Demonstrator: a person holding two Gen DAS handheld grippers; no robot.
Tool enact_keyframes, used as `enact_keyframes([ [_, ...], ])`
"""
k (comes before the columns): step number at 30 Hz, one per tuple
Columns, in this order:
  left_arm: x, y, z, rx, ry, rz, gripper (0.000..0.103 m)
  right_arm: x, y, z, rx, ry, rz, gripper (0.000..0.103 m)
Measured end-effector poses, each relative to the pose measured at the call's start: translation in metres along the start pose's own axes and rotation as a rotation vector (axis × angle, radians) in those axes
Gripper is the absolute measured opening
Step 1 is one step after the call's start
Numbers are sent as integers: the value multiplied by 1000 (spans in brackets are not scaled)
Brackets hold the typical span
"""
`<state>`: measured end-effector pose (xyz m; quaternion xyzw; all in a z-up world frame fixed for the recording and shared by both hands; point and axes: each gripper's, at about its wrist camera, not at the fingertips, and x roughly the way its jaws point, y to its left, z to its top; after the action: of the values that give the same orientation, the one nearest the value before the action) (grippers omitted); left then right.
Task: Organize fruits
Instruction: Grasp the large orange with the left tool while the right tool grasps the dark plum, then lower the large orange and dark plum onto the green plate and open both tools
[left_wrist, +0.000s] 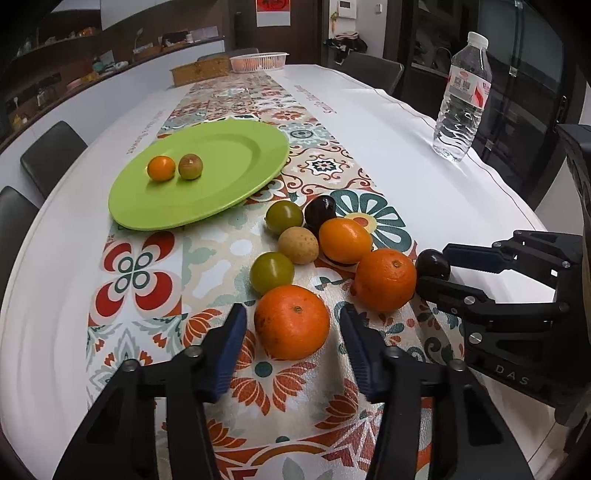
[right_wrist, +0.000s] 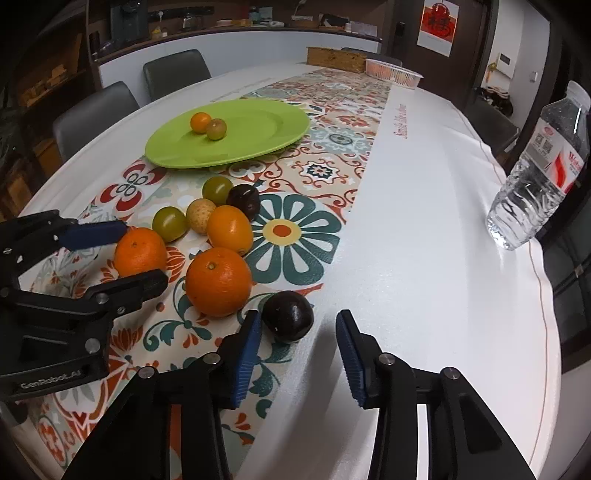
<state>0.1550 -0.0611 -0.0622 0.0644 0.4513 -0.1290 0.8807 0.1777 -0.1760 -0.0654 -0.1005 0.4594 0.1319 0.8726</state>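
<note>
A green plate (left_wrist: 236, 147) (right_wrist: 258, 122) holds a small orange fruit (left_wrist: 161, 168) and a brownish-green fruit (left_wrist: 190, 166). In front of it lies a cluster of fruits on the patterned runner: oranges, green fruits, a tan fruit and a dark plum. My left gripper (left_wrist: 293, 325) (right_wrist: 125, 253) is open, its blue pads either side of the nearest orange (left_wrist: 291, 323) (right_wrist: 139, 252). My right gripper (right_wrist: 299, 325) (left_wrist: 432, 264) is open around a dark plum (right_wrist: 288, 314) (left_wrist: 433, 263) at the runner's edge. A second orange (left_wrist: 386, 279) (right_wrist: 218, 281) lies between the two grippers.
A water bottle (left_wrist: 461, 99) (right_wrist: 535, 177) stands on the white cloth at the right. A wicker box (left_wrist: 201, 72) and a white basket (left_wrist: 258, 61) sit at the table's far end. Grey chairs (right_wrist: 92, 110) line the left side.
</note>
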Motion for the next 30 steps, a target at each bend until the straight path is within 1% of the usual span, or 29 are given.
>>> enact_keyframes([
  [1, 1, 0, 0, -4, 6, -3, 42, 1, 0, 0, 0, 1, 3, 37],
  [2, 1, 1, 0, -7, 9, -2, 41, 1, 1, 0, 2, 2, 6, 35],
  [5, 1, 2, -1, -13, 11, -9, 40, 2, 2, 0, 8, 1, 17, 30],
  [13, -8, 1, -1, -17, -6, -14, 40, -5, 1, -1, 17, -18, 3, 30],
  [22, -29, -1, 5, -11, -58, -18, 40, -22, -1, 3, 30, -58, 11, 30],
  [30, -50, 5, 10, -28, -108, -16, 40, -41, 5, 13, 25, -113, 27, 30],
])
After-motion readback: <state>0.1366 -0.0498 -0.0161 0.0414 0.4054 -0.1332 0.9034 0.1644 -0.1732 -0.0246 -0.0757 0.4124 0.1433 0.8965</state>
